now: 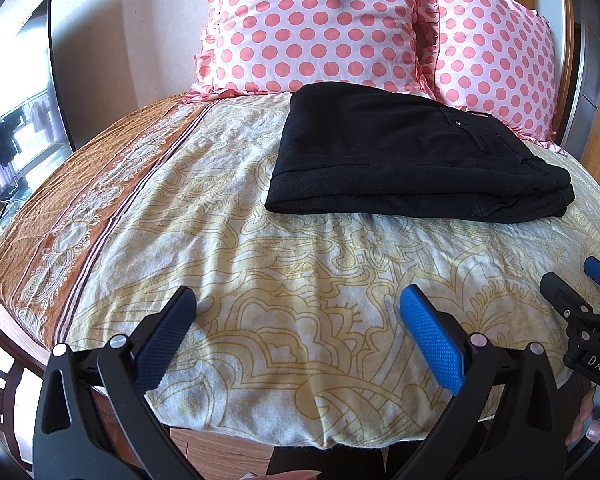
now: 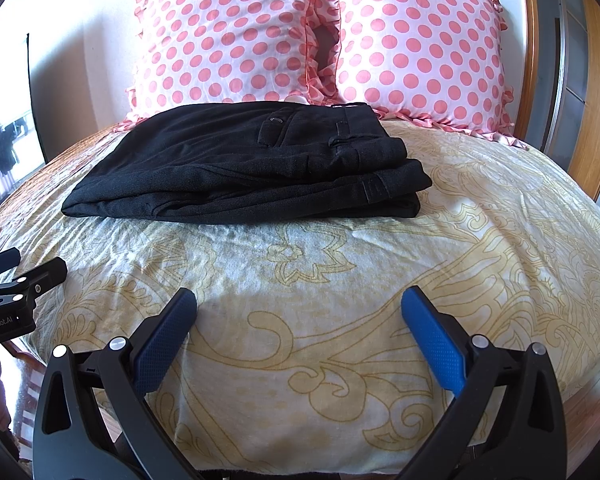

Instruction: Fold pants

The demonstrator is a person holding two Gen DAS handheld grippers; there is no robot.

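Black pants (image 1: 404,156) lie folded in a flat stack on the bed, waistband and belt loops to the right; they also show in the right wrist view (image 2: 252,164). My left gripper (image 1: 298,300) is open and empty, over the bedspread well in front of the pants. My right gripper (image 2: 299,300) is open and empty, also short of the pants. Each gripper shows at the edge of the other's view, the right gripper (image 1: 572,280) at right and the left gripper (image 2: 24,266) at left.
A cream and gold patterned bedspread (image 1: 300,264) with a brown border (image 1: 80,208) covers the bed. Two pink polka-dot pillows (image 2: 228,36) (image 2: 420,48) stand behind the pants. A wooden headboard (image 2: 598,80) is at right. A window (image 1: 16,120) is at far left.
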